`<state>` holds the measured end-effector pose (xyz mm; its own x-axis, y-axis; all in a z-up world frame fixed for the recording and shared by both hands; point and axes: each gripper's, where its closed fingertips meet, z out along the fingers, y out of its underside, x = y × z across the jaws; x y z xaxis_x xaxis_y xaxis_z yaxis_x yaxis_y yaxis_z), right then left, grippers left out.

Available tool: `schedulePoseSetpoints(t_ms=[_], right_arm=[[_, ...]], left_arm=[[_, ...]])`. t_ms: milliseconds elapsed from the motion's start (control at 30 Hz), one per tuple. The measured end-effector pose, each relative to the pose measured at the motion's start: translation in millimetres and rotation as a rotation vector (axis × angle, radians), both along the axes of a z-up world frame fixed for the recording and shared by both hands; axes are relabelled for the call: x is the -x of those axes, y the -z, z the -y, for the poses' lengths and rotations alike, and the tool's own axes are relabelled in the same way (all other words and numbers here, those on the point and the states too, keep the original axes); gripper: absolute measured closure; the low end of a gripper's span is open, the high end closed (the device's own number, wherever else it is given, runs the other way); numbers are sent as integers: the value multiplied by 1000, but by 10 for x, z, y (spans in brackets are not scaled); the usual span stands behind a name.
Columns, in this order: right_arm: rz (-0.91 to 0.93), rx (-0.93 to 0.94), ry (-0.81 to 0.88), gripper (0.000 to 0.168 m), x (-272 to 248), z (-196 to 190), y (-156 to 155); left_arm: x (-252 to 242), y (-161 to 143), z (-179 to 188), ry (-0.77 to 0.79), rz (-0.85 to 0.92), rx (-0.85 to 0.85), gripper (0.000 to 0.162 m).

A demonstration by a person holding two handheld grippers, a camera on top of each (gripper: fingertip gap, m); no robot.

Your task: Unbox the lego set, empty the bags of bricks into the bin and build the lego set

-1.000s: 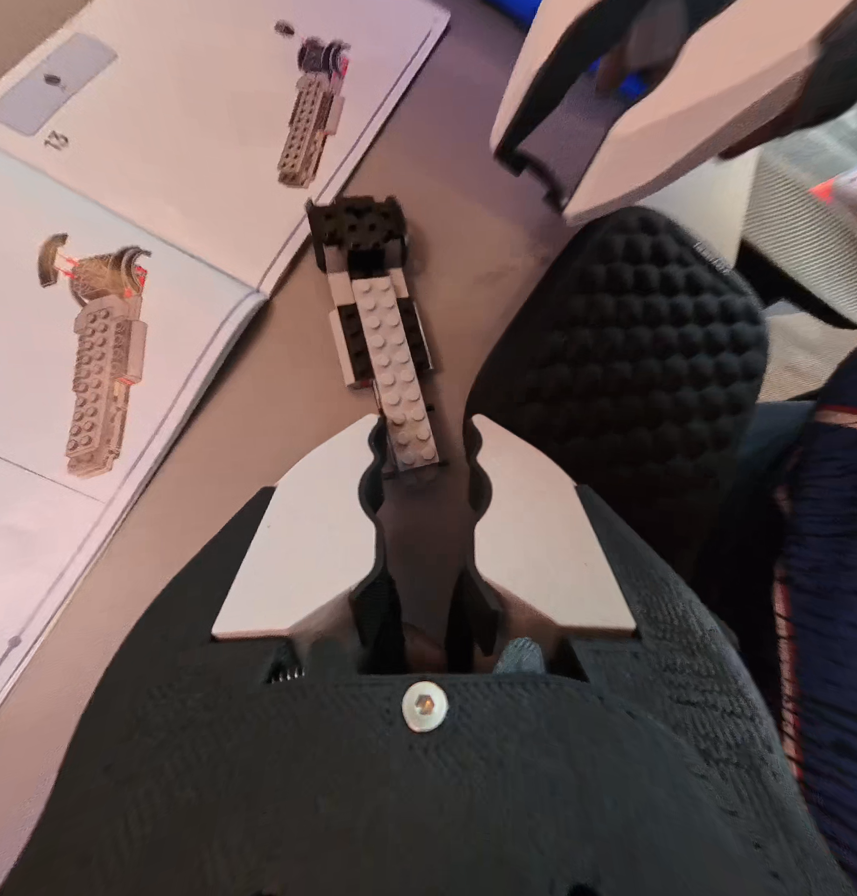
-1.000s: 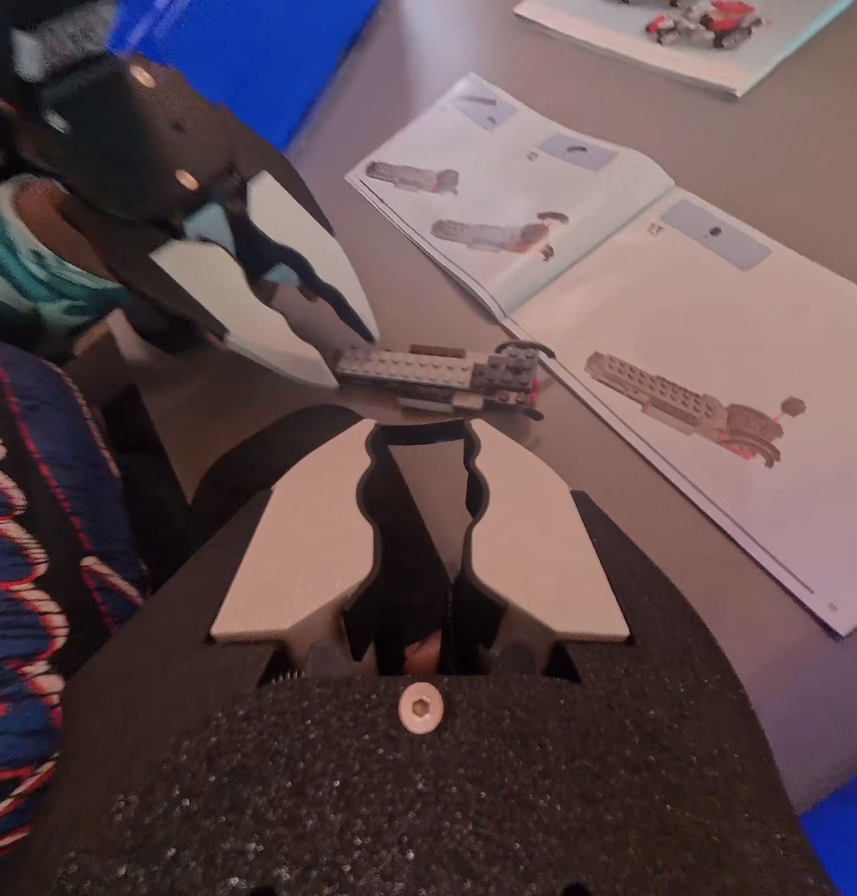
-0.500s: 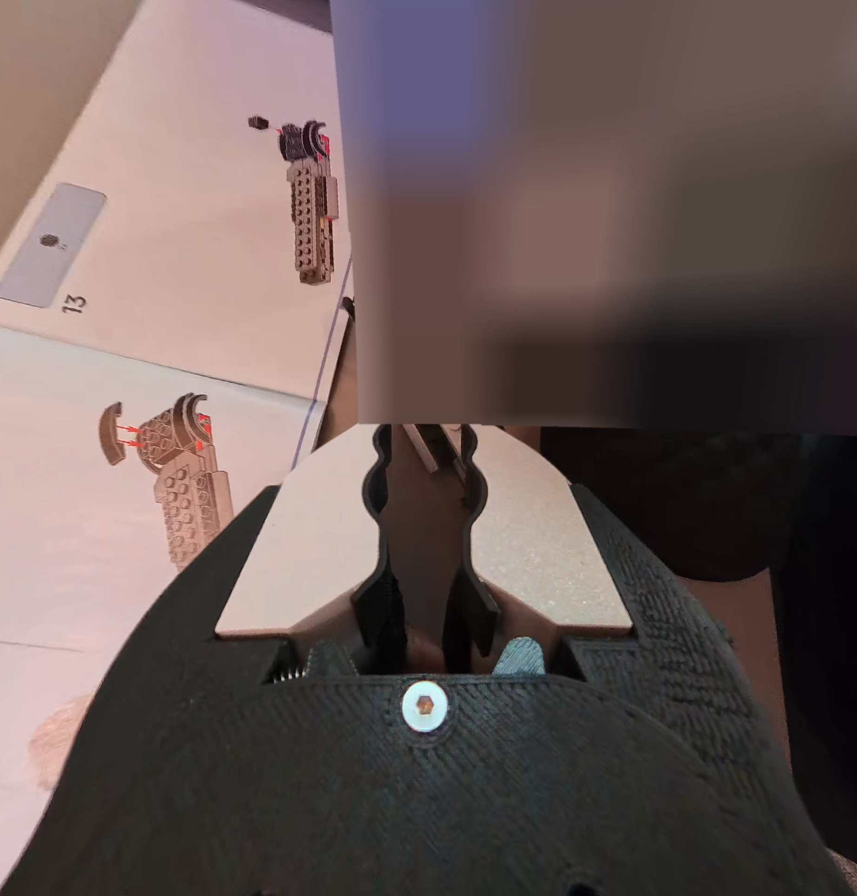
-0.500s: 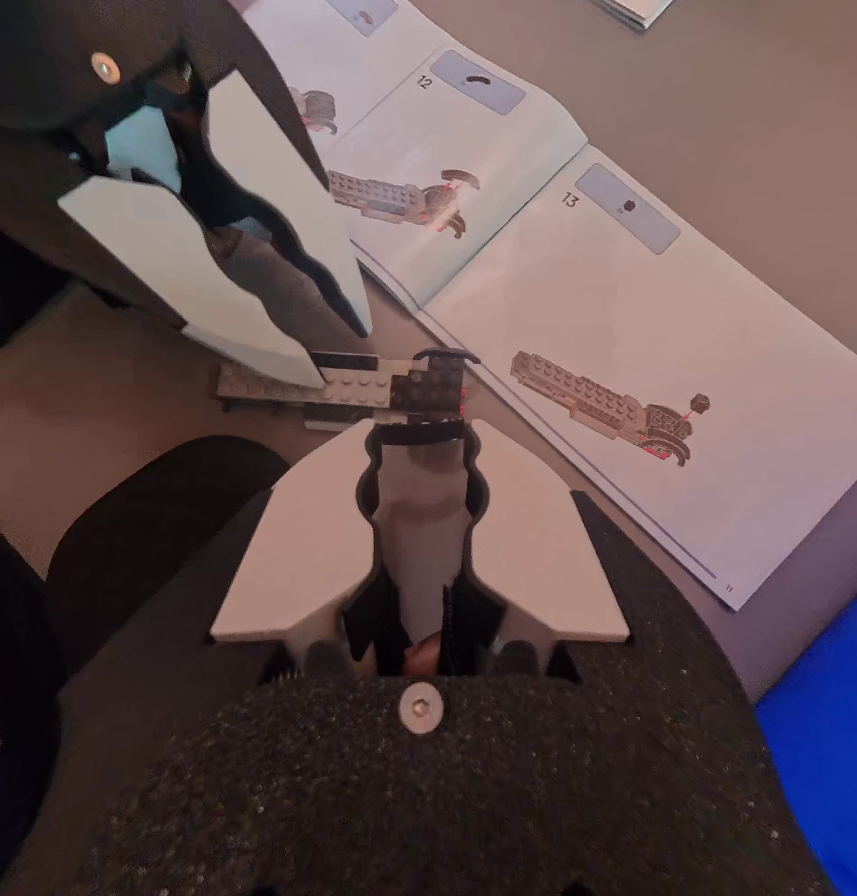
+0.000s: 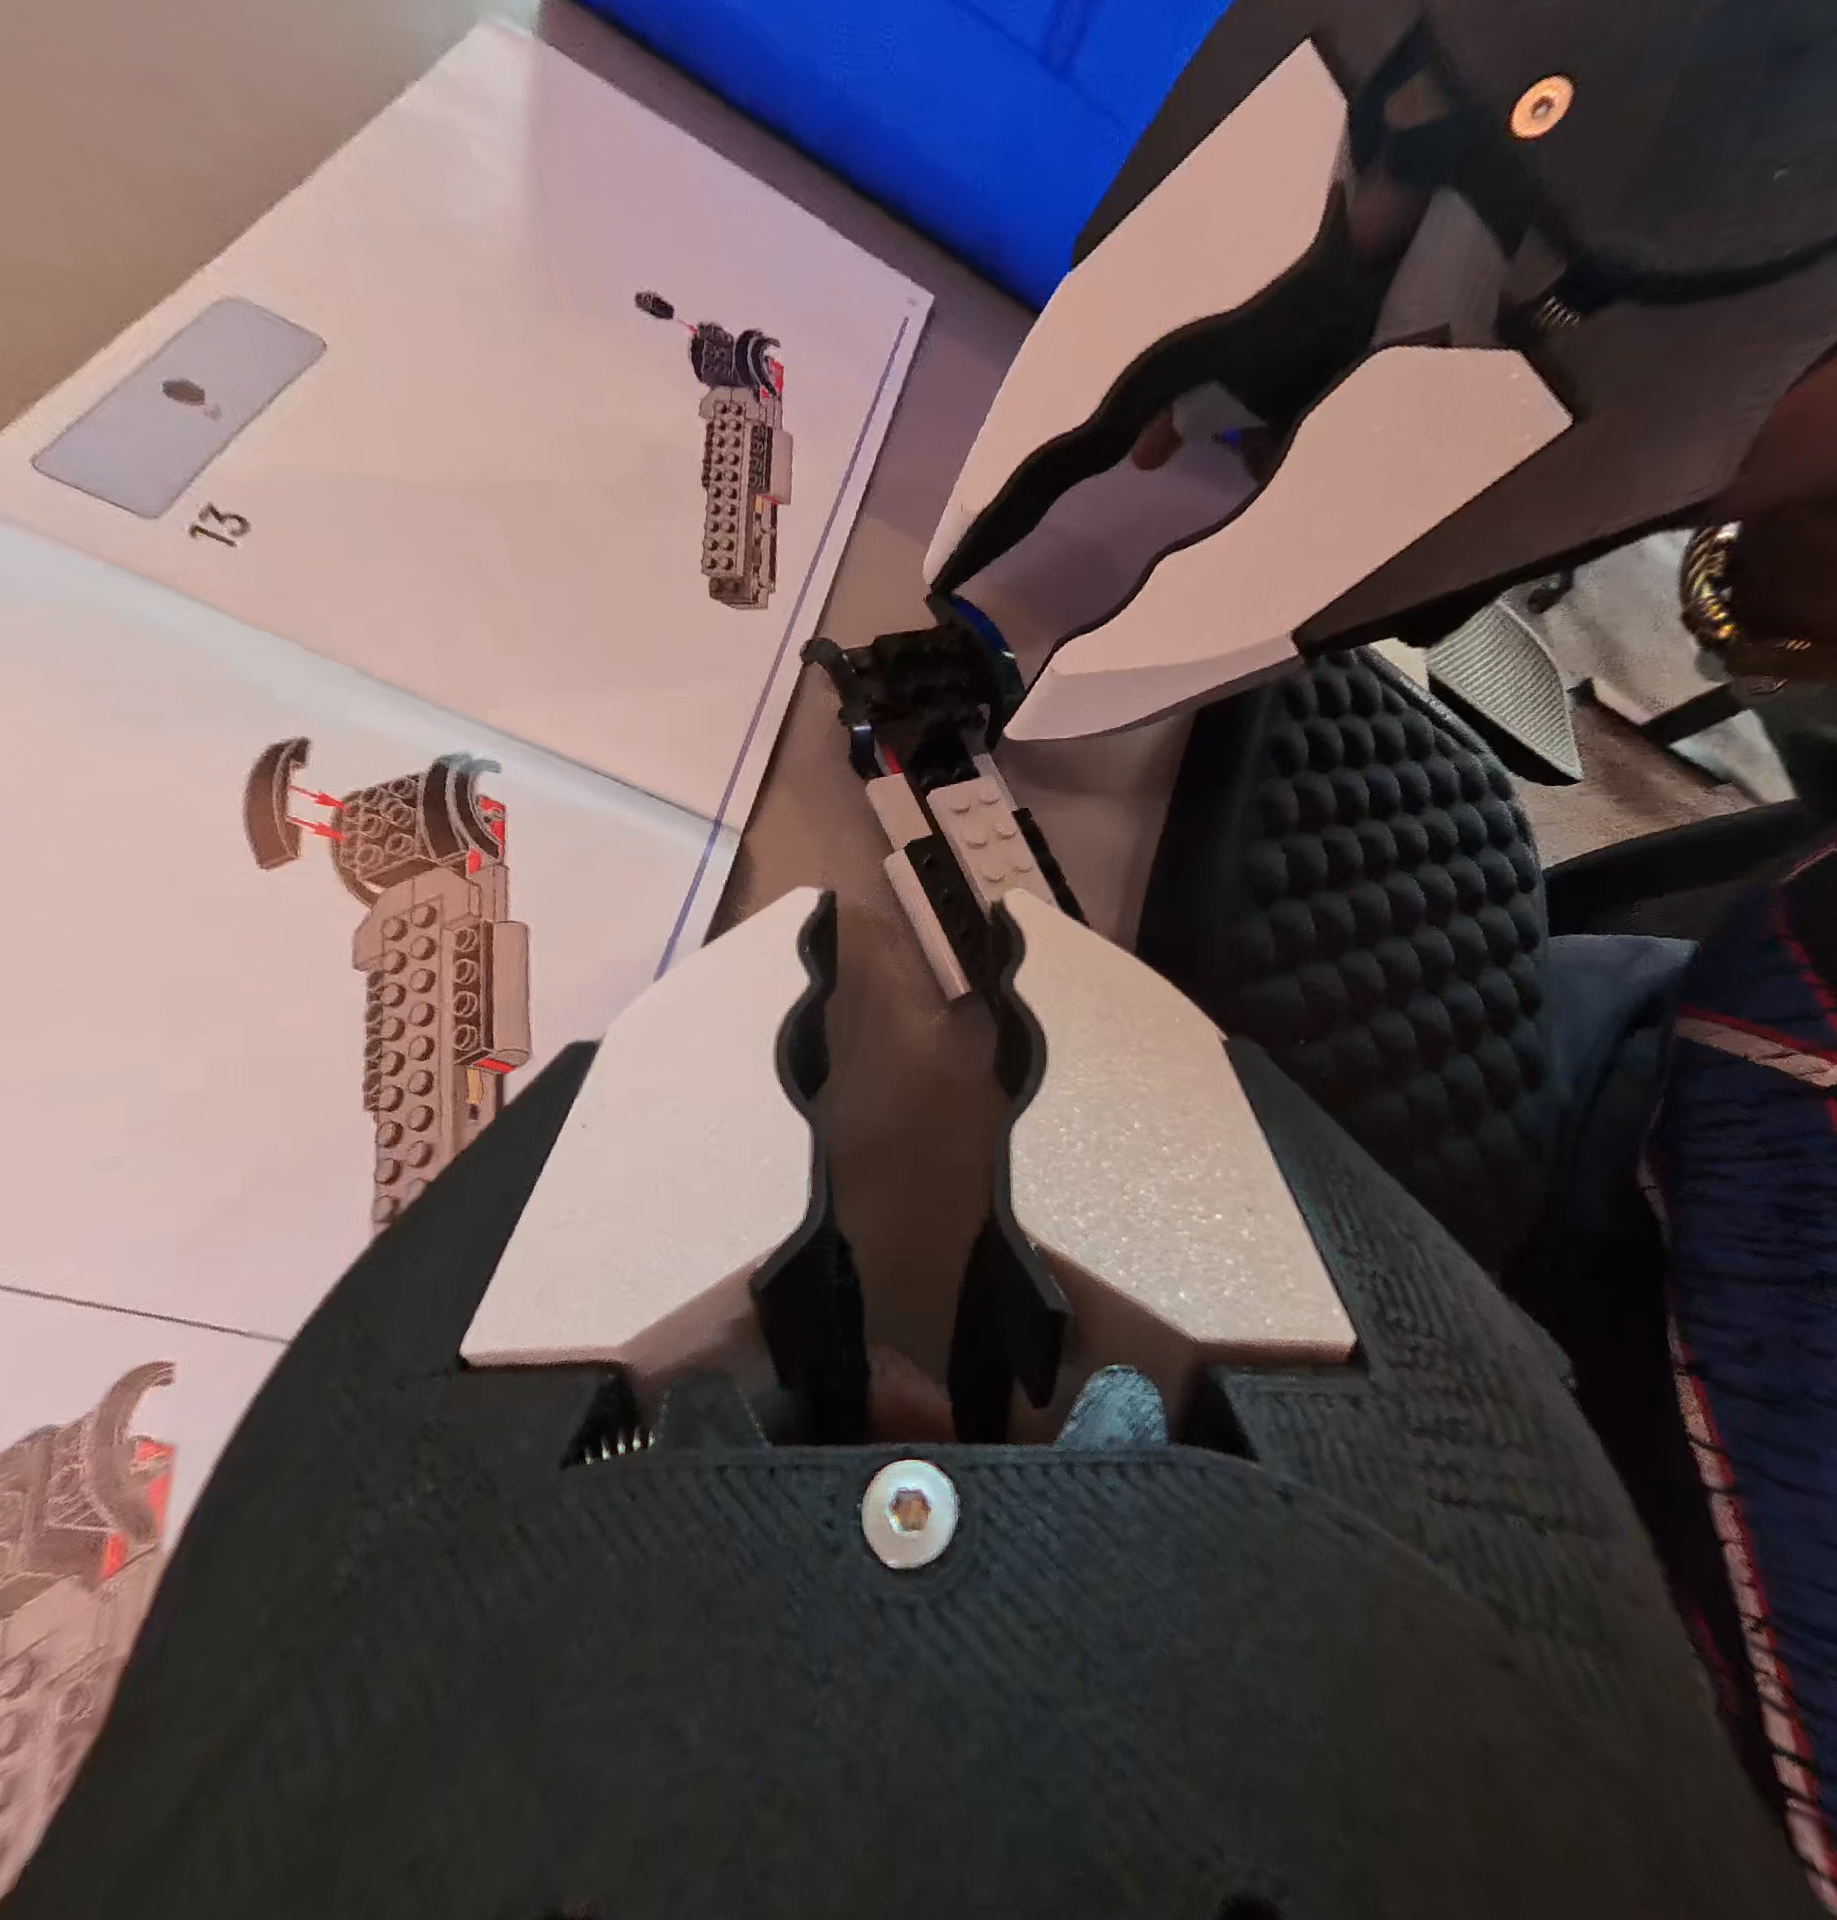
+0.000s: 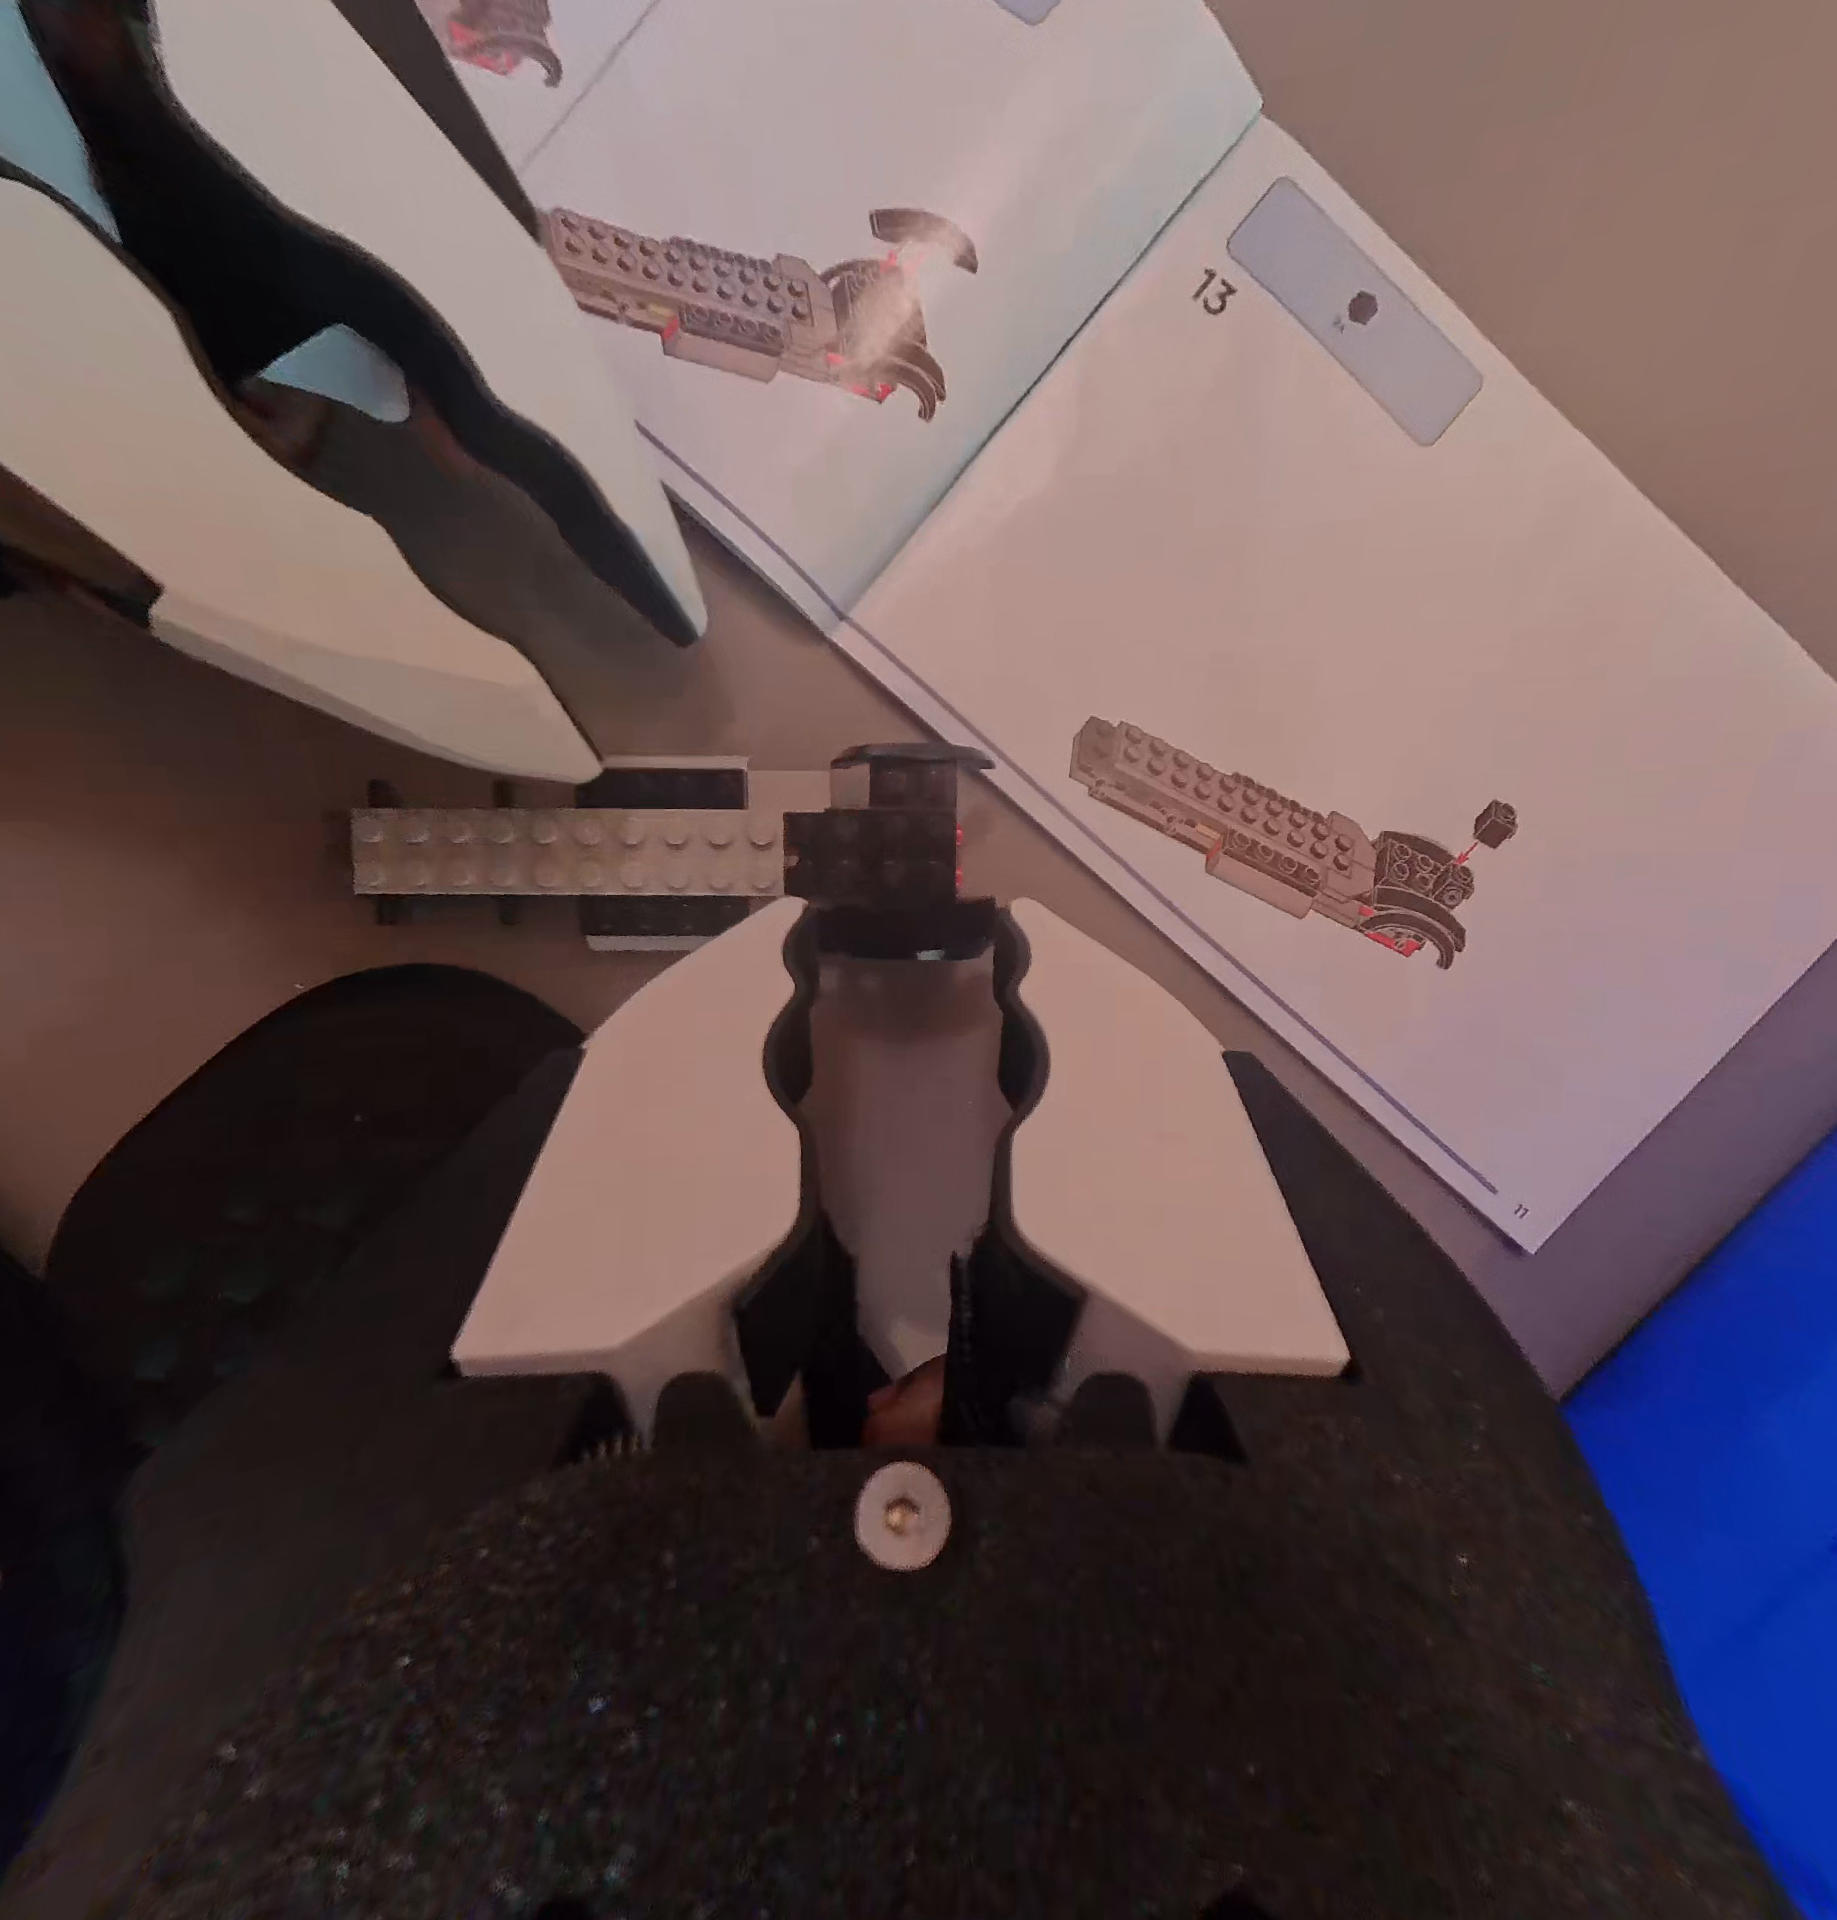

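Note:
A long part-built lego model (image 5: 981,831), with a grey studded plate and a black end, lies on the brown table. My left gripper (image 5: 914,904) is open at its grey end, and its right fingertip (image 5: 1028,925) covers part of the plate. My right gripper (image 6: 903,914) is open, with its tips on either side of the black end (image 6: 883,831). Whether they press on it I cannot tell. The right gripper also shows in the left wrist view (image 5: 981,665). The left gripper also shows in the right wrist view (image 6: 633,696), above the model (image 6: 561,852).
An open instruction booklet (image 5: 478,468) lies flat beside the model and also shows in the right wrist view (image 6: 1309,571). A blue bin (image 5: 893,104) stands behind it. A black dimpled pad (image 5: 1392,935) and a person's patterned clothing (image 5: 1776,1351) are at the table's near edge.
My right gripper has come down close to the model's black end. My left gripper has shifted a little left, so the model's grey end now lies under its right finger.

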<state>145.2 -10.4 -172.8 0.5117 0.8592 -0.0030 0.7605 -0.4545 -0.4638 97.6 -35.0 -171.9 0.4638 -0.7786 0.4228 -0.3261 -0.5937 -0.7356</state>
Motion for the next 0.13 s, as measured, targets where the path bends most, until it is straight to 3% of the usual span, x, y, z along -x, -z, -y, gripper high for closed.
schedulePoseSetpoints(t_ms=[133], right_arm=[[18,6,12,137,3,-18,14]], left_arm=[[-69,21,65,34,11,25,136]])
